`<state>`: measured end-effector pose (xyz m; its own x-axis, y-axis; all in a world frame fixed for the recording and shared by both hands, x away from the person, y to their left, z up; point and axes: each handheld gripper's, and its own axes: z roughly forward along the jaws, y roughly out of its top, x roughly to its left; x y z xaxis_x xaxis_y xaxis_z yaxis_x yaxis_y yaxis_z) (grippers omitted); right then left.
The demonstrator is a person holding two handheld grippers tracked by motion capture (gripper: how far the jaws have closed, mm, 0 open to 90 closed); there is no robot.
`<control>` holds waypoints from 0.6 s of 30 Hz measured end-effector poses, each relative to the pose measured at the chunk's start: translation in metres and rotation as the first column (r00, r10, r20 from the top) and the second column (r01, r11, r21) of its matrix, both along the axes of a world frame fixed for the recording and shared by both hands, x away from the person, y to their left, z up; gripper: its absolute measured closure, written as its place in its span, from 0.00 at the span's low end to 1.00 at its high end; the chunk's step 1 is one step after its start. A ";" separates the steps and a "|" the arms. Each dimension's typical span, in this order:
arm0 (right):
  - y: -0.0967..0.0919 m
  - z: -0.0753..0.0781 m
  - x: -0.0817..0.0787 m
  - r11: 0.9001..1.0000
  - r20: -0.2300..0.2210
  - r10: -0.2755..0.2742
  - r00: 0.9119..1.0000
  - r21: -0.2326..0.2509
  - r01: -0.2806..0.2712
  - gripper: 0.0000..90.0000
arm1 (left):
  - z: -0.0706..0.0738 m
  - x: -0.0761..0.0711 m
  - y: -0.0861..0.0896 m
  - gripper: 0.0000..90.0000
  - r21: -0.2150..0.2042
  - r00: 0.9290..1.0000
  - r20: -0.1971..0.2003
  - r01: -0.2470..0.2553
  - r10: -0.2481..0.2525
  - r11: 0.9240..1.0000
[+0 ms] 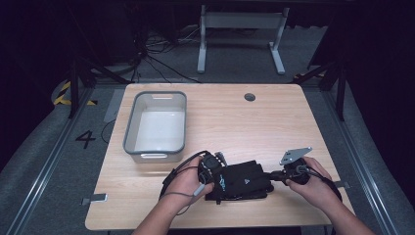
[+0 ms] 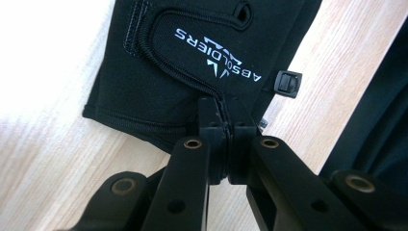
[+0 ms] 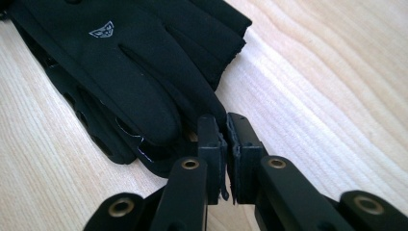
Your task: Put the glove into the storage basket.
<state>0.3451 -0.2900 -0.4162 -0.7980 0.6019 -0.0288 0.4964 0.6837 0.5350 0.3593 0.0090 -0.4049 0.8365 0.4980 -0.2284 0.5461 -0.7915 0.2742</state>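
A pair of black gloves (image 1: 242,180) lies stacked near the front edge of the worktop (image 1: 274,122), right of the middle. The left hand-held gripper (image 1: 211,166) has its jaws pinched together on the cuff hem of the top glove, beside the white "ABSOLDIERS" lettering (image 2: 219,54). The right hand-held gripper (image 1: 278,175) is closed on a fingertip at the opposite end, with only a thin edge of fabric between its pads.

The step looks like lifting the gloves by both ends, probably toward the grey bin (image 1: 156,126) standing near the rear left corner. To do it well, raise both ends together and keep them level, so the fabric stays taut without being pulled out of the slight fingertip grip. Whether the lower glove (image 3: 72,103) is caught too cannot be told; it may stay behind. A small black clip (image 2: 287,83) hangs at the cuff and could snag. The path to the bin appears unobstructed, though its near wall must be cleared.
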 end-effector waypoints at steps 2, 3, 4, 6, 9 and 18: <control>0.000 0.004 -0.002 1.000 0.013 0.000 1.000 0.010 0.000 0.95 | 0.004 0.000 0.002 0.98 -0.001 1.000 0.012 0.002 -0.002 1.000; 0.000 0.006 -0.003 1.000 0.016 -0.002 1.000 0.016 0.001 0.95 | 0.006 -0.001 0.003 0.98 -0.006 1.000 0.015 -0.001 0.001 1.000; -0.001 0.008 -0.004 1.000 0.023 -0.001 1.000 0.017 0.001 0.95 | 0.008 -0.001 0.005 0.98 -0.006 1.000 0.025 0.001 0.000 1.000; 0.000 0.011 -0.008 1.000 0.033 0.000 0.999 0.023 -0.001 0.95 | 0.012 -0.002 0.007 0.98 -0.005 0.999 0.035 0.012 -0.011 1.000; 0.003 0.015 -0.013 1.000 0.048 0.006 0.999 0.024 -0.007 0.95 | 0.019 -0.003 0.011 0.98 -0.002 0.998 0.060 0.016 -0.016 1.000; 0.011 0.022 -0.035 1.000 0.066 0.022 0.998 0.021 -0.024 0.95 | 0.024 -0.004 0.017 0.98 0.015 0.997 0.071 0.030 -0.031 0.999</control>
